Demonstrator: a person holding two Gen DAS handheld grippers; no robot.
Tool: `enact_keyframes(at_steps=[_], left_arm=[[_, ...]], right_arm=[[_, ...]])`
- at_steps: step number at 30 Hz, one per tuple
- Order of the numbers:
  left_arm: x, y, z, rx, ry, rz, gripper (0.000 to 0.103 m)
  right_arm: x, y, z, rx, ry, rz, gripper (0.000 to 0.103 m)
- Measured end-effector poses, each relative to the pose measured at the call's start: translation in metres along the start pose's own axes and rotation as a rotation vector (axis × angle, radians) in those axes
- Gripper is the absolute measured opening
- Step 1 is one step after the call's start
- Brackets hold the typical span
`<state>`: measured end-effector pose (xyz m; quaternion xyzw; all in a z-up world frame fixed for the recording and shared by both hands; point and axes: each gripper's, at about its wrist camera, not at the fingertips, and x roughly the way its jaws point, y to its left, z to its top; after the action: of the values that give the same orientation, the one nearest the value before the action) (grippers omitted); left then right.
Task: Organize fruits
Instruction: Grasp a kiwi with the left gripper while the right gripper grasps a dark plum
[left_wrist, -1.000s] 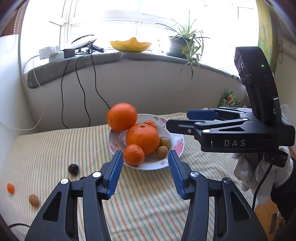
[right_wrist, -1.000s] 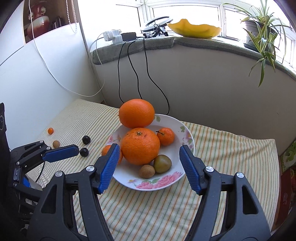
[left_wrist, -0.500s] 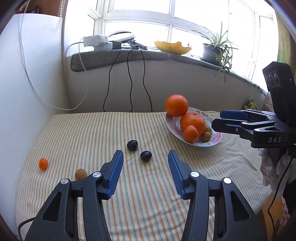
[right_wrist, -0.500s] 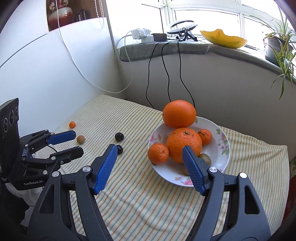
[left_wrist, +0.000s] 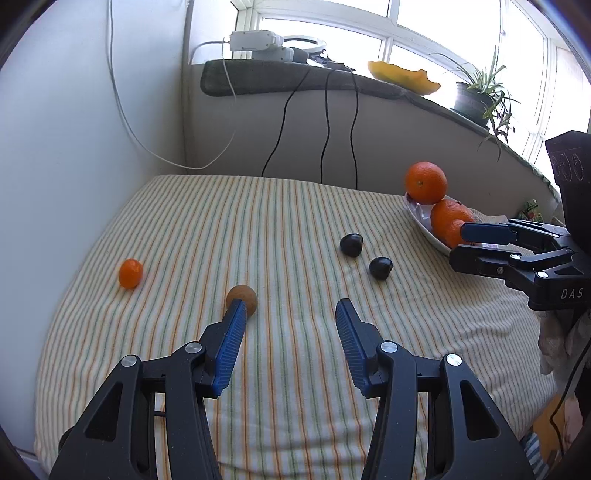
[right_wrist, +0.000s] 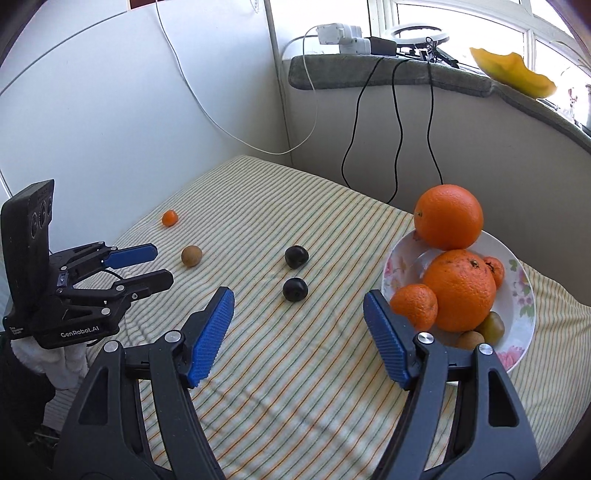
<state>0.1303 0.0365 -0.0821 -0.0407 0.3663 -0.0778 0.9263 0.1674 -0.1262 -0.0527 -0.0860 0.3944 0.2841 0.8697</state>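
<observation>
A flowered white plate (right_wrist: 517, 295) at the right of the striped table holds two big oranges, small tangerines and two kiwis. Loose on the cloth lie two dark plums (left_wrist: 351, 244) (left_wrist: 381, 267), a brown kiwi (left_wrist: 242, 294) and a small tangerine (left_wrist: 130, 273). My left gripper (left_wrist: 288, 308) hovers open above the cloth, its left fingertip just in front of the brown kiwi. My right gripper (right_wrist: 299, 301) is open and empty, the nearer plum (right_wrist: 295, 289) just beyond its tips and the plate by its right finger.
Walls close the table at the left and back. Black and white cables (left_wrist: 327, 125) hang from a grey sill with chargers, a yellow bowl (left_wrist: 404, 75) and a potted plant (left_wrist: 476, 99). A white-gloved hand (right_wrist: 48, 362) holds the left gripper.
Both grippers swung left, away from the plate and toward the loose fruit, and sank a little. The right jaws stand slightly wider than a second ago. The fruit has not moved.
</observation>
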Motion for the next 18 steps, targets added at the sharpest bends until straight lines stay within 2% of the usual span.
enact_keyframes(at_steps=[2, 10, 18], left_arm=[[0.006, 0.006, 0.001, -0.007, 0.008, 0.007, 0.049], [0.031, 0.025, 0.0, -0.032, 0.056, 0.008, 0.04], [0.04, 0.03, -0.002, -0.028, 0.083, 0.004, 0.034]], right_arm=[[0.011, 0.004, 0.0, 0.002, 0.018, 0.007, 0.075], [0.055, 0.007, 0.003, 0.007, 0.094, -0.023, 0.056], [0.087, 0.005, 0.005, 0.005, 0.143, -0.04, 0.047]])
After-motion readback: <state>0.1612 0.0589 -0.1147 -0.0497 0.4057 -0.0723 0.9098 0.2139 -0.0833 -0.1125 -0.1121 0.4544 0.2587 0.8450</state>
